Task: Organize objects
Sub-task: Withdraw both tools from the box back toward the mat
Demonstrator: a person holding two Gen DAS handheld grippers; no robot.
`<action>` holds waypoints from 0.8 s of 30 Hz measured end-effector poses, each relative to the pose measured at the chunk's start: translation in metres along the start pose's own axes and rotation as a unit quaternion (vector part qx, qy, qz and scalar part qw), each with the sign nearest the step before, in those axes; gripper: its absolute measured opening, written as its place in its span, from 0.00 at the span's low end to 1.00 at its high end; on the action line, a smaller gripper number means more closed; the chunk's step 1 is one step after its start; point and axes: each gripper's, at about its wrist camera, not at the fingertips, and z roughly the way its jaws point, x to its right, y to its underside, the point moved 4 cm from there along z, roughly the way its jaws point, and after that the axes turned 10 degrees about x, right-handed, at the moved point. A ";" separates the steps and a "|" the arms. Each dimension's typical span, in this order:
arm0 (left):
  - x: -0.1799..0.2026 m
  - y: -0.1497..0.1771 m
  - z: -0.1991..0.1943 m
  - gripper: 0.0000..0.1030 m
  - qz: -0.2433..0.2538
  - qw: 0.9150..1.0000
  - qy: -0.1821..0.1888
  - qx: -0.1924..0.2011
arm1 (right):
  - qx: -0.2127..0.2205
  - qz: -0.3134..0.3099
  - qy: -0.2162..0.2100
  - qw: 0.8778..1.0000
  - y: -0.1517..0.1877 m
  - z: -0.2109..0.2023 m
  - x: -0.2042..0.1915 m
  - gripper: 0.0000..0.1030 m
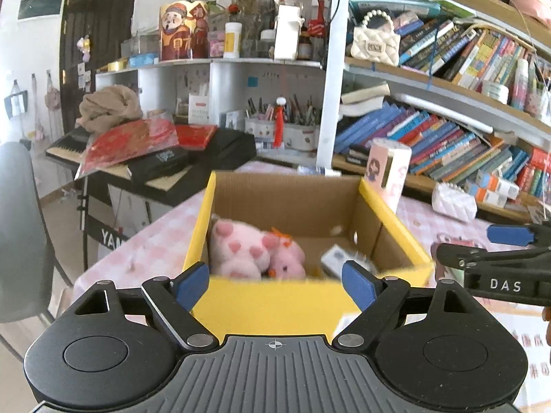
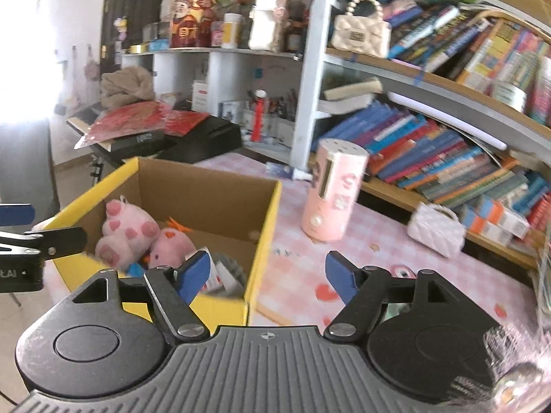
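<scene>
Left tool (image 1: 275, 284) hangs released, blue pads spread wide with nothing between them, tilted down over the near wall of the yellow cardboard box (image 1: 275, 304). Right tool (image 2: 267, 277) is released too, jaws apart and empty, poised at the box's right corner above the pink checked counter (image 2: 303, 272). Inside the box lie a pink plush pig (image 1: 237, 249), a smaller pink plush toy (image 1: 289, 258) against it, and a small white carton (image 1: 335, 258). On the counter beside the box stands a pink cylinder (image 2: 334, 192), a white quilted purse (image 2: 437, 229) further right. Behind, crowded bookshelves (image 1: 447, 137) and a keyboard (image 1: 69, 144) piled with red packets.
</scene>
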 end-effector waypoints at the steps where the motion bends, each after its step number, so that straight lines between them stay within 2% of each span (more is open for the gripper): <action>1: 0.000 0.004 -0.003 0.84 0.001 1.000 0.000 -0.004 | -0.005 0.004 0.006 1.000 0.005 -0.005 -0.001 0.72; 13: -0.001 0.037 -0.040 0.84 0.013 0.999 0.008 -0.041 | -0.057 0.033 0.047 0.997 0.057 -0.054 -0.017 0.77; 17: -0.002 0.047 -0.051 0.88 0.014 0.999 0.005 -0.049 | -0.064 0.038 0.058 0.995 0.068 -0.066 -0.022 0.80; 24: -0.001 0.056 -0.065 0.92 0.024 0.998 0.011 -0.058 | -0.078 0.046 0.073 0.993 0.084 -0.083 -0.028 0.91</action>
